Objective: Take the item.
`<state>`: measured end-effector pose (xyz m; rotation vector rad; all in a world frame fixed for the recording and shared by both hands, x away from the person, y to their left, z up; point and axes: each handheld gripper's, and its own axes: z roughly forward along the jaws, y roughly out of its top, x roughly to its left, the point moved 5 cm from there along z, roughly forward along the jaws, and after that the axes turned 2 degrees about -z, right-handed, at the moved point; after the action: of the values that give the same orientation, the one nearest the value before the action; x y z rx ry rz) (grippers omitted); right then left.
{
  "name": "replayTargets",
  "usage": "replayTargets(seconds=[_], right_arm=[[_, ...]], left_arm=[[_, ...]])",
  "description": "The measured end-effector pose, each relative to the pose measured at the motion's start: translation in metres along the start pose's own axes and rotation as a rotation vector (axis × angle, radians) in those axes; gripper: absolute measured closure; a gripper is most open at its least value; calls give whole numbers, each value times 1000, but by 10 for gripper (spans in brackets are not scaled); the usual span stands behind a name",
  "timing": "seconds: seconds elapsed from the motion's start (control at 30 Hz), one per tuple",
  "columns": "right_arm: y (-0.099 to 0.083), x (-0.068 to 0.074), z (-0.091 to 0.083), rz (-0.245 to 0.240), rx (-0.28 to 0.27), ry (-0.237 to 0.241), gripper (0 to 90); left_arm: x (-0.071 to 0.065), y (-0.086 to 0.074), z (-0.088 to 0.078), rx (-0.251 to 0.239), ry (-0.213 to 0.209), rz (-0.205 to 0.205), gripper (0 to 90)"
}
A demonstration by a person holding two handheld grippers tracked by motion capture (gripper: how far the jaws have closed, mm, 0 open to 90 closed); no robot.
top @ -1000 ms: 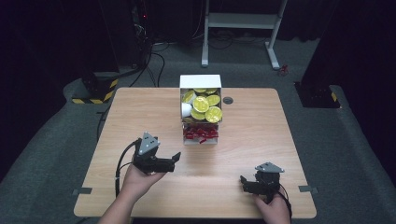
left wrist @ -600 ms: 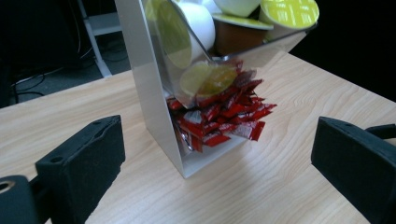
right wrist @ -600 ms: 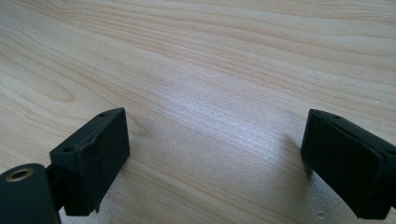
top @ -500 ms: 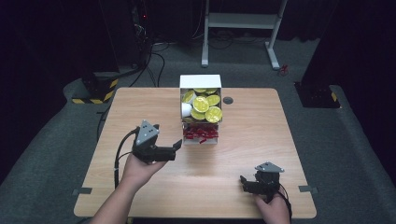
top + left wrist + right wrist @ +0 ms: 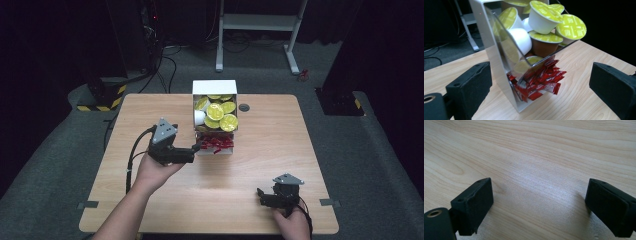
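Two claws work over one tabletop (image 5: 210, 200), and from the high view the left claw (image 5: 196, 148) is by far the nearer to the white dispenser box (image 5: 215, 88), its tips just beside the box's front left corner where the red sachets (image 5: 216, 144) spill out. A second ago that claw sat farther back and to the left of the box; it has since come forward. The right claw (image 5: 266, 197) rests well apart from the box, unchanged.

In the left gripper view the jaws stand wide, the box rising tilted between them, the sachets (image 5: 541, 80) straight ahead and low, the yellow-lidded capsules (image 5: 546, 17) heaped above.

In the right gripper view the jaws gape wide over bare wood (image 5: 536, 170).
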<state>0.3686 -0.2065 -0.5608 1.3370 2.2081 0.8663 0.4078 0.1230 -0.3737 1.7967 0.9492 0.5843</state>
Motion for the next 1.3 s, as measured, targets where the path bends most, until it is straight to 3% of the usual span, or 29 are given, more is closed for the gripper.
replayTargets(seconds=[0.2, 0.57, 1.3], right_arm=[[0, 0, 0, 0, 0, 0, 79], [0, 0, 0, -5, -2, 4, 79], [0, 0, 0, -11, -3, 6, 79]], left_arm=[[-5, 11, 8, -17, -18, -15, 127], [-8, 29, 19, -36, -10, 7, 145], [-11, 47, 39, -51, -26, 26, 147]])
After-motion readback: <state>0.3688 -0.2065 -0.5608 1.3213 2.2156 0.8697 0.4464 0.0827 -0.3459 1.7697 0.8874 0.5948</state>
